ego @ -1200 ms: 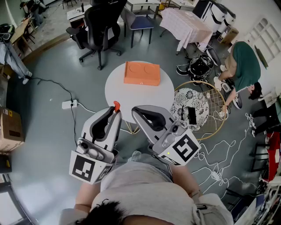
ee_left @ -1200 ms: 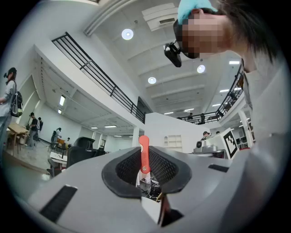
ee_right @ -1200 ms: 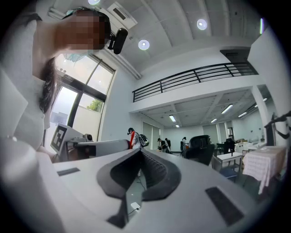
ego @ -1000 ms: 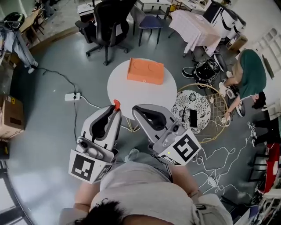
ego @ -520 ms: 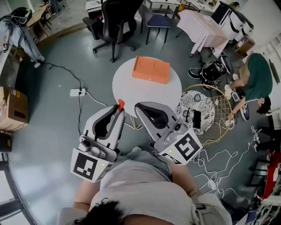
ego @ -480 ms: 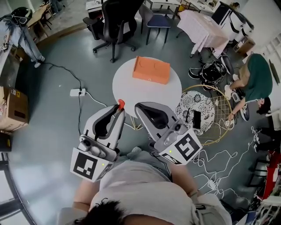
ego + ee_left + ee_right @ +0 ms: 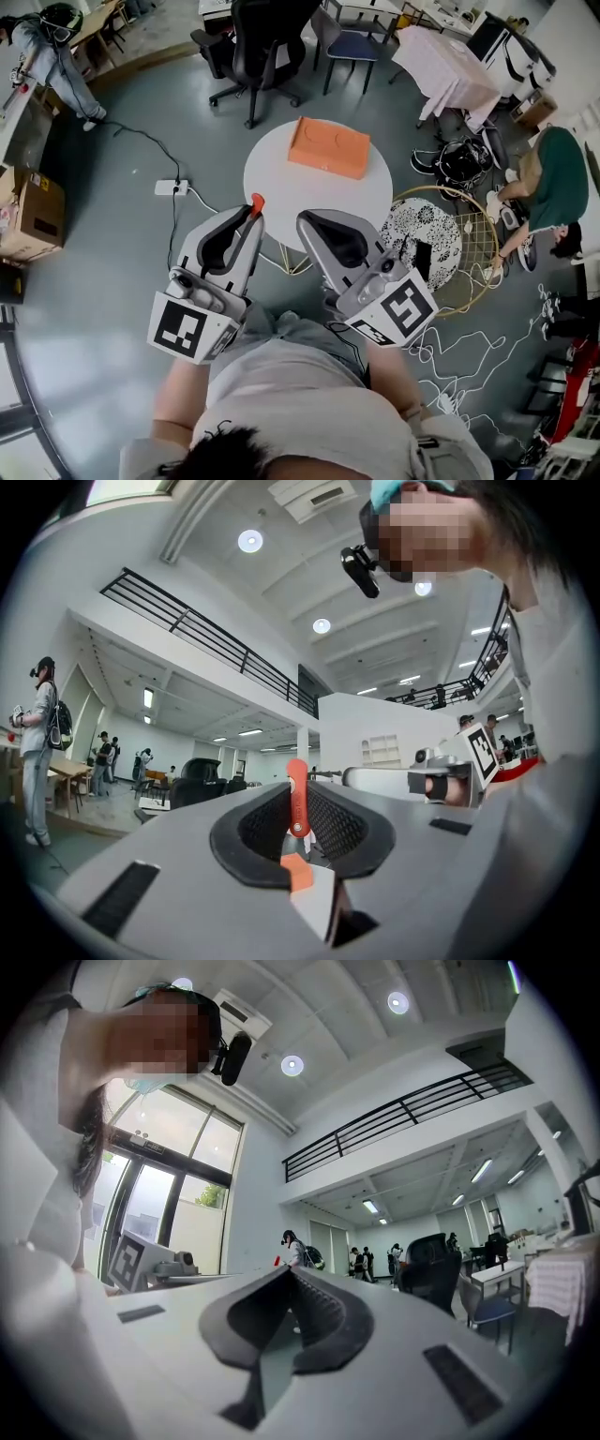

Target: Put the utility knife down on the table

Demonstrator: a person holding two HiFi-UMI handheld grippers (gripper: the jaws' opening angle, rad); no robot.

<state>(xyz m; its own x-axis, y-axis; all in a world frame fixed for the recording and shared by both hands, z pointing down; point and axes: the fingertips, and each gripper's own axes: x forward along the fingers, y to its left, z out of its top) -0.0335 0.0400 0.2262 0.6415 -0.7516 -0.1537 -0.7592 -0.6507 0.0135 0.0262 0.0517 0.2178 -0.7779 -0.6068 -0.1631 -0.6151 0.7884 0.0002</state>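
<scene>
Orange knife [image 7: 255, 202] sits clamped in the left gripper [image 7: 246, 223], tip poking out, by the near edge of the white table [image 7: 309, 192]. The right gripper [image 7: 314, 225] is closed on nothing. An orange box [image 7: 328, 147] lies on the table's far side, and a black chair [image 7: 265, 37] stands beyond.

Bright and even in here: round ceiling lamps [image 7: 250, 542] overhead, daylight through tall windows [image 7: 187, 1176] (slightly washed out). Shadows are soft. Every view bows at its edges; the left gripper [image 7: 297, 785] looks soft up close.
</scene>
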